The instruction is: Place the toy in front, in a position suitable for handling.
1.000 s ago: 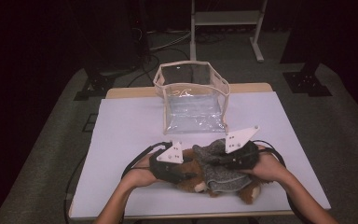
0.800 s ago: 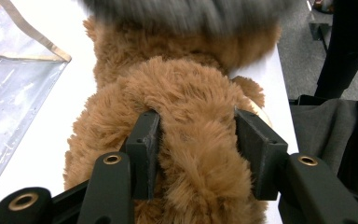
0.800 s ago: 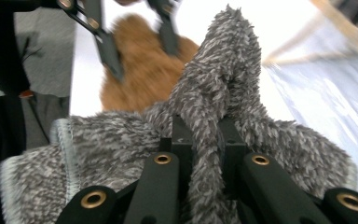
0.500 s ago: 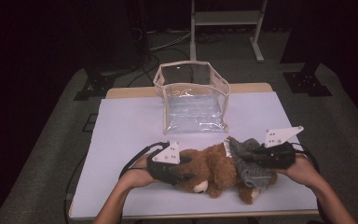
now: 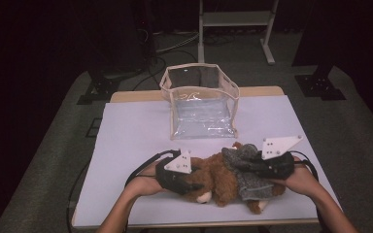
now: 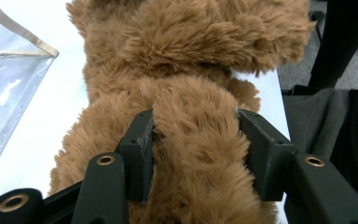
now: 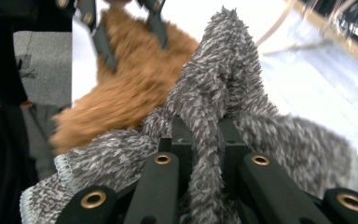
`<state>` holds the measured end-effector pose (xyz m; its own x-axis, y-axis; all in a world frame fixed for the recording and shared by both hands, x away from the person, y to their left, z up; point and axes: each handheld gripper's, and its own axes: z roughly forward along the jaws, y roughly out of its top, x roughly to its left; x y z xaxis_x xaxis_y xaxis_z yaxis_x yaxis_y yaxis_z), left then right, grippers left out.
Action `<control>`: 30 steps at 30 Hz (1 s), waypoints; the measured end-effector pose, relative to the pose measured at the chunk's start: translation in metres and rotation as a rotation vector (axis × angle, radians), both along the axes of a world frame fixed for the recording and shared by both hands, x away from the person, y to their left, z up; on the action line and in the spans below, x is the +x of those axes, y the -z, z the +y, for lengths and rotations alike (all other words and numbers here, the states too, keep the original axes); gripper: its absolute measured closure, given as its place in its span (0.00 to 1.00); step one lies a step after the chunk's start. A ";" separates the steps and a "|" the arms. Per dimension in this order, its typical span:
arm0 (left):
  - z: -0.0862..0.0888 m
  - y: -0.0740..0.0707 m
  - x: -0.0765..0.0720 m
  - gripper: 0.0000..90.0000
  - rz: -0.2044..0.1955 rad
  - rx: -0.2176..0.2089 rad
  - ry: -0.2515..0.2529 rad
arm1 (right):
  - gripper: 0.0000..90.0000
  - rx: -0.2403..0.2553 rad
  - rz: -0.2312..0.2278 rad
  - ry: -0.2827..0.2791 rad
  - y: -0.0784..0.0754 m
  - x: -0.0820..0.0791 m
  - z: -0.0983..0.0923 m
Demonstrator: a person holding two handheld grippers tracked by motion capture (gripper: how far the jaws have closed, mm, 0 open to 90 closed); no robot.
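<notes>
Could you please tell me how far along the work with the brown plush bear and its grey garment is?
Partly done: the grey garment still drapes the plush bear, not fully off. In hand: the left claw clamps the bear's fur while the right claw pinches a garment fold. Possibly left: the clear bag stands open, apparently empty.

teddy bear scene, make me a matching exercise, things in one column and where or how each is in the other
Things:
1. brown teddy bear
2. grey fuzzy garment
3. clear bag
4. left gripper

Places or states:
A. standing open at the table's far side
B. pinched in the right gripper
C. lying on the white table
D. jaws around brown fur

Pairs: 1-C, 2-B, 3-A, 4-D
</notes>
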<state>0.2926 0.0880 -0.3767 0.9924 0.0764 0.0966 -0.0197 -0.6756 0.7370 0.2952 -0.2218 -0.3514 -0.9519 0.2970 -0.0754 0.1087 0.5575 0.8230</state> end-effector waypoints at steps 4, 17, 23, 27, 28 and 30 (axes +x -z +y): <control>0.003 0.000 -0.002 0.55 0.008 -0.008 0.007 | 0.89 0.007 0.003 0.028 0.000 0.014 0.000; 0.004 -0.009 0.006 0.49 0.054 -0.004 -0.013 | 0.90 0.004 0.058 -0.019 0.022 -0.017 -0.006; 0.001 -0.001 -0.003 0.51 0.060 0.013 0.033 | 0.90 0.041 0.032 0.031 0.002 0.004 -0.013; 0.005 -0.002 -0.002 0.51 0.057 0.003 0.023 | 0.90 0.025 0.069 0.050 0.012 0.017 -0.014; 0.006 -0.002 -0.001 0.51 0.056 0.003 0.026 | 0.90 0.035 0.072 0.047 0.014 0.015 -0.015; 0.007 -0.002 -0.001 0.52 0.054 0.002 0.021 | 0.90 0.043 0.075 0.037 0.016 0.009 -0.019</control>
